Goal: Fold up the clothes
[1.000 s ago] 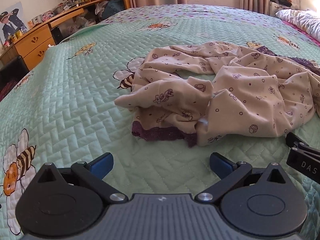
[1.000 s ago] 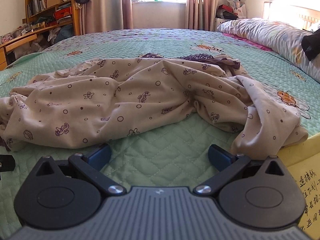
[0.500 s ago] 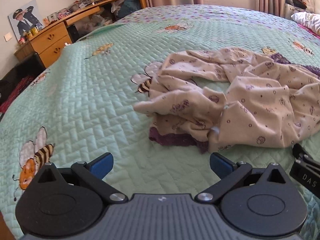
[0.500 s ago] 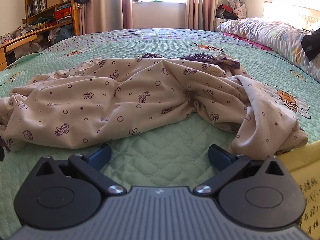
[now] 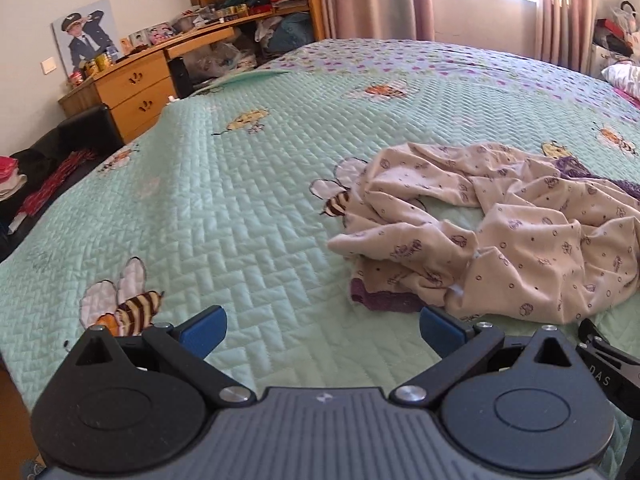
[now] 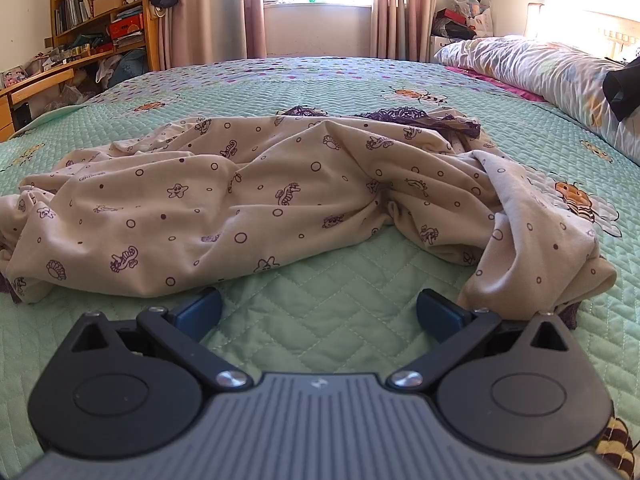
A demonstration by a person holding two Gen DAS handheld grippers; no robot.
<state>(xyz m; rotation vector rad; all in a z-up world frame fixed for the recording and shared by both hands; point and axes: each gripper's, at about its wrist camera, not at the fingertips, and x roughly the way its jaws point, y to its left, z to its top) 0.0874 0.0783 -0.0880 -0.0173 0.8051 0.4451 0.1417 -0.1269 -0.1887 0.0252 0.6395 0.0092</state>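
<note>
A soft cream garment (image 6: pixel 256 208), printed with small purple sea creatures and rings and trimmed in dark purple lace, lies crumpled in loose folds on the quilted mint-green bedspread (image 5: pixel 224 216) with its stitched bee motifs, close to the near edge. The left gripper (image 5: pixel 322 328) and right gripper (image 6: pixel 318 312) both hover over bare quilt with blue pads spread apart, holding nothing. A wooden desk (image 5: pixel 132 84) stands beyond the left edge; a rumpled duvet (image 6: pixel 536 64) lies along the right.
</note>
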